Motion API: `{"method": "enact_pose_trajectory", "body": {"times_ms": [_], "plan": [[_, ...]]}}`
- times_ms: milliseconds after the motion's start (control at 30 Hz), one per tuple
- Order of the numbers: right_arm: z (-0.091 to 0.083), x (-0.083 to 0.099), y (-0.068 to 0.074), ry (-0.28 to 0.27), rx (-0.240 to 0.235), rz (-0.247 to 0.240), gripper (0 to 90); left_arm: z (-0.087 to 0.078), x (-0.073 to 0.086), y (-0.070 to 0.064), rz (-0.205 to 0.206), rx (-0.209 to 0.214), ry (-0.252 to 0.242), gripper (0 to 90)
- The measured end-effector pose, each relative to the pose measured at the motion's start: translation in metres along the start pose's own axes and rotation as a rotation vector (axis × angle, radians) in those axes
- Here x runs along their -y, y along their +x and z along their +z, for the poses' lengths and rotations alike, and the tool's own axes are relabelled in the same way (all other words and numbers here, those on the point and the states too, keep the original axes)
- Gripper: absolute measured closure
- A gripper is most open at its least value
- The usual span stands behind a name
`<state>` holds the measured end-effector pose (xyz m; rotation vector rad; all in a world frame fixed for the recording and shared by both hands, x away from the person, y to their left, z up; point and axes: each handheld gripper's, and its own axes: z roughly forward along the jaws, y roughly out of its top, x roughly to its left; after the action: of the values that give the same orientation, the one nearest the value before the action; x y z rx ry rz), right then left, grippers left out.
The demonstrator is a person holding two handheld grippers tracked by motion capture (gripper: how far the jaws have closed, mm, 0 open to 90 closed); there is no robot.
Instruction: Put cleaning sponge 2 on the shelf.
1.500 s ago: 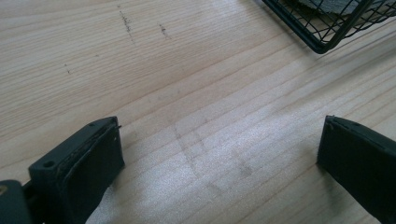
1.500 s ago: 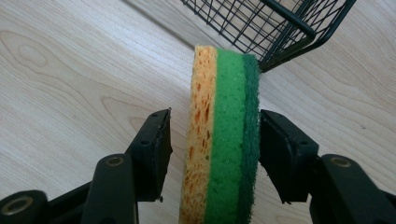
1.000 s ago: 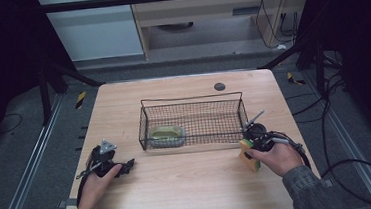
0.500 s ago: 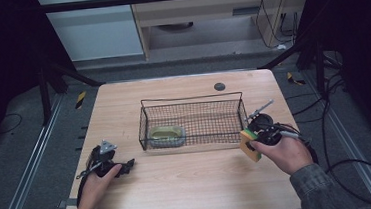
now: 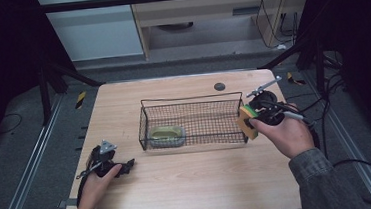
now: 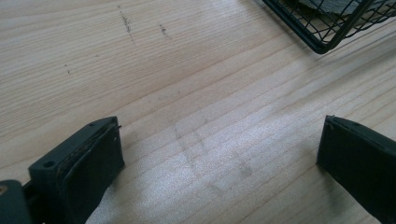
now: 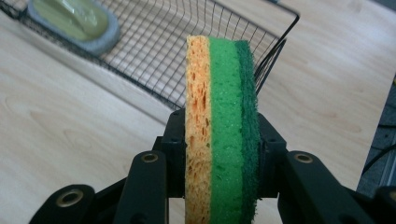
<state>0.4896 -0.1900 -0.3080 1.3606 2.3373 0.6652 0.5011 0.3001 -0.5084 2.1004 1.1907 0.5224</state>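
Two jaws of the right gripper (image 7: 219, 186) are clamped on the upright sponge (image 7: 219, 116), held just outside the basket's (image 5: 188, 100) right end; the basket lies leftward. Left gripper (image 6: 219, 163) is spread, resting apart.

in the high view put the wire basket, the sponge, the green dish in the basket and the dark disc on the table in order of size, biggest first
1. wire basket
2. green dish
3. sponge
4. dark disc
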Motion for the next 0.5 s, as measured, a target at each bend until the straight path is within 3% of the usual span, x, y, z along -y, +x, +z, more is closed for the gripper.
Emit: {"method": "enact_pose_trajectory", "body": {"times_ms": [500], "plan": [[0.006, -0.031, -0.008, -0.068, 0.062, 0.029, 64.7, 0.0, 0.0, 0.0, -0.004, -0.001, -0.004, 0.0]]}}
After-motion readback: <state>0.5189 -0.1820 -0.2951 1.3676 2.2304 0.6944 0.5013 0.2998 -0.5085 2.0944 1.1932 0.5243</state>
